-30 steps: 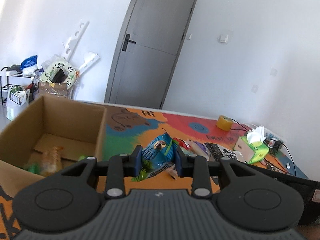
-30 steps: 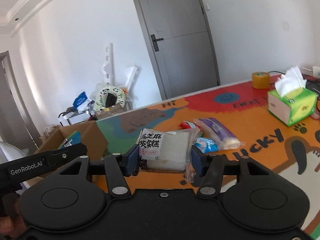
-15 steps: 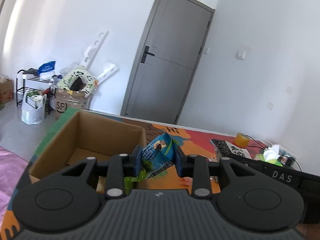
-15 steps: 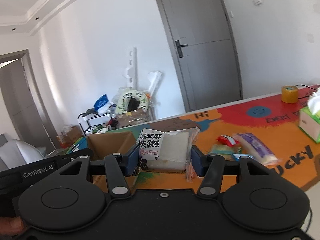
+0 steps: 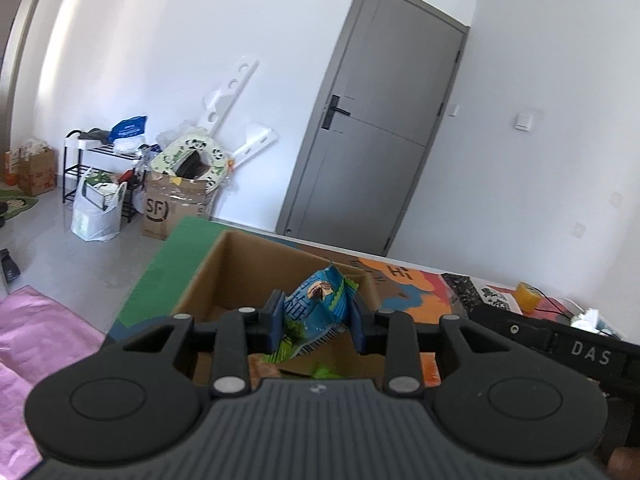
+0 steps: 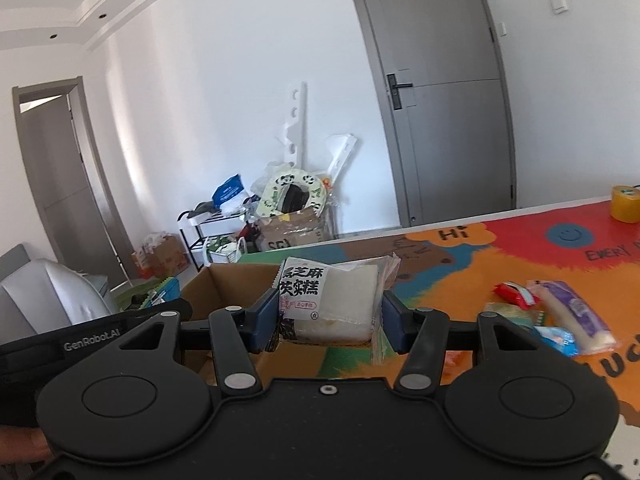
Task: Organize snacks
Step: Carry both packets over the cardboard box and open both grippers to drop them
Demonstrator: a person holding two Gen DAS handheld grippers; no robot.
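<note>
Gripping a blue and green snack bag [image 5: 316, 312] in my left claw [image 5: 316, 320], I hold it above the open cardboard box [image 5: 248, 268], both blue pads pressed into its crumpled sides. The bag stands with one corner pointing up, and its lower edge hangs in front of the box's inside, where a few green and orange packets [image 5: 320, 368] lie on the bottom, partly hidden by the claw body.

My right claw [image 6: 330, 316] is closed on a white sesame cake packet [image 6: 332, 304] with bold black characters on its label; the clear wrapper [image 6: 386, 272] sticks out past the right pad. From this view the packet sits in front of the same cardboard box [image 6: 224, 284], close to its near right corner, and I cannot tell whether it is over the opening or just beside it.

The box rests on the bench [image 6: 460, 276], which is covered by a bright cartoon mat in orange, red and green. To the right of my right claw, more snacks lie on the mat: a red packet [image 6: 514, 292], a purple and white packet [image 6: 572, 312] and a light blue one [image 6: 558, 338] touching each other. A roll of yellow tape [image 6: 626, 208] stands near the far edge.

Beyond the bench I see a grey door [image 5: 376, 128] and a pile of boxes and bags [image 5: 176, 188] against the white wall.
</note>
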